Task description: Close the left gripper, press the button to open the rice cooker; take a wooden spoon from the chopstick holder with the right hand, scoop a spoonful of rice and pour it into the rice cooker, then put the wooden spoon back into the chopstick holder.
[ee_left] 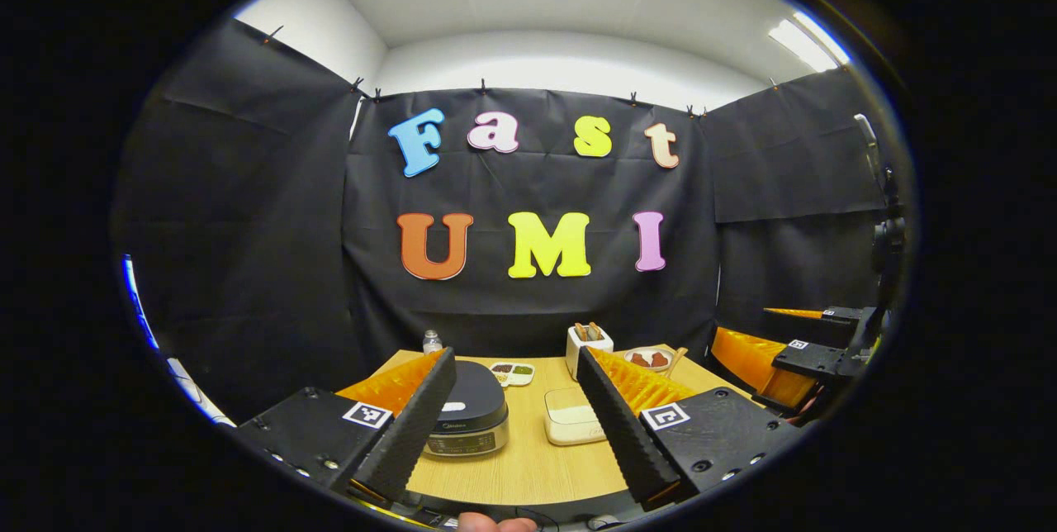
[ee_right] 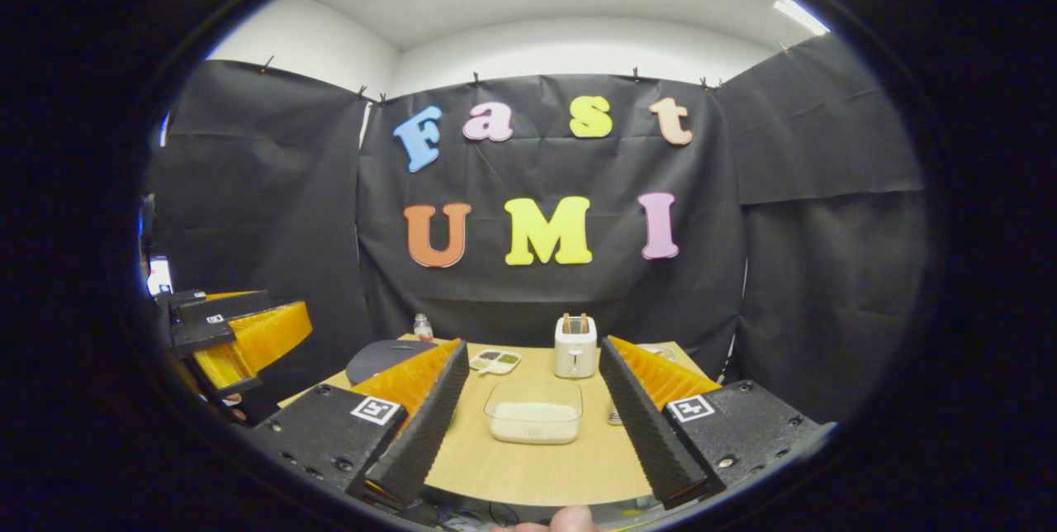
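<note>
The rice cooker (ee_left: 466, 416), dark lid down, stands on the wooden table (ee_left: 528, 470) just behind my left finger. My left gripper (ee_left: 516, 358) is open, hovering near the table's front edge, nothing between its fingers. A clear box of white rice (ee_right: 534, 420) sits mid-table, straight ahead of my right gripper (ee_right: 533, 346), which is open and holds nothing. Behind the box stands the white chopstick holder (ee_right: 575, 348) with wooden handles sticking up. The rice box (ee_left: 570, 416) and holder (ee_left: 588, 348) lie right of the cooker. The cooker lid (ee_right: 384, 358) peeks past my finger.
A small divided dish (ee_left: 512, 372) and a little bottle (ee_left: 432, 341) sit at the back of the table. A plate with red food (ee_left: 648, 358) lies at the back right. The other gripper (ee_left: 793, 358) hangs off the right side; the left one (ee_right: 239, 334) off the left side.
</note>
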`<state>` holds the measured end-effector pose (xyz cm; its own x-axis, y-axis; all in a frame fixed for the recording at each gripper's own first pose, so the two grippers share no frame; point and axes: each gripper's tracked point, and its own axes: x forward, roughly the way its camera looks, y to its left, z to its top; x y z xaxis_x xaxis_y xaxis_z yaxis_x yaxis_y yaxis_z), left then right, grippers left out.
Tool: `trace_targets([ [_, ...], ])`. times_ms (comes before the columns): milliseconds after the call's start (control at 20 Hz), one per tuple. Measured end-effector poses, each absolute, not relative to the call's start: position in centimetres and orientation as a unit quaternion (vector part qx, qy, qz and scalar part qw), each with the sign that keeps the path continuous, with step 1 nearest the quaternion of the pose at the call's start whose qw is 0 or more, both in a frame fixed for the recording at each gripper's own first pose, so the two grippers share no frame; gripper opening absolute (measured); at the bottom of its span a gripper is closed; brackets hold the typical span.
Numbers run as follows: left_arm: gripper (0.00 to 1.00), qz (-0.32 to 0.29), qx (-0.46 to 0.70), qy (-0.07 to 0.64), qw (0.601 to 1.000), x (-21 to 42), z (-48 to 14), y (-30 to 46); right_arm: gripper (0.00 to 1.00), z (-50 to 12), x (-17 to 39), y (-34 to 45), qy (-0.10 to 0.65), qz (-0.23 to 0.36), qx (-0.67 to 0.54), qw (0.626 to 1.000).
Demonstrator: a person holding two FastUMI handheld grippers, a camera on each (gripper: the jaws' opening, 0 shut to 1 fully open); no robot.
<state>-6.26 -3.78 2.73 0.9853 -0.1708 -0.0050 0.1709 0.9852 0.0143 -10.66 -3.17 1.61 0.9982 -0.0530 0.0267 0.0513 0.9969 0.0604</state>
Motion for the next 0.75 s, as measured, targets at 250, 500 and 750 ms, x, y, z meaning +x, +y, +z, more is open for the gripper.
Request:
trace_targets([
  [250, 0.94, -0.080, 0.019, -0.001, 0.997, -7.1, 2.4, -3.4, 1.00, 0.5, -11.9, -1.7, 0.002, -0.021, 0.028, 0.999],
  [500, 0.94, -0.076, 0.025, -0.006, 0.997, -7.4, 2.2, -3.2, 1.00, 0.7, -12.5, -1.3, 0.006, -0.025, 0.030, 0.999],
  [750, 0.94, -0.076, 0.033, -0.011, 0.996, -7.0, 2.2, -3.9, 0.99, 0.7, -12.3, -1.9, 0.022, -0.034, 0.031, 0.999],
])
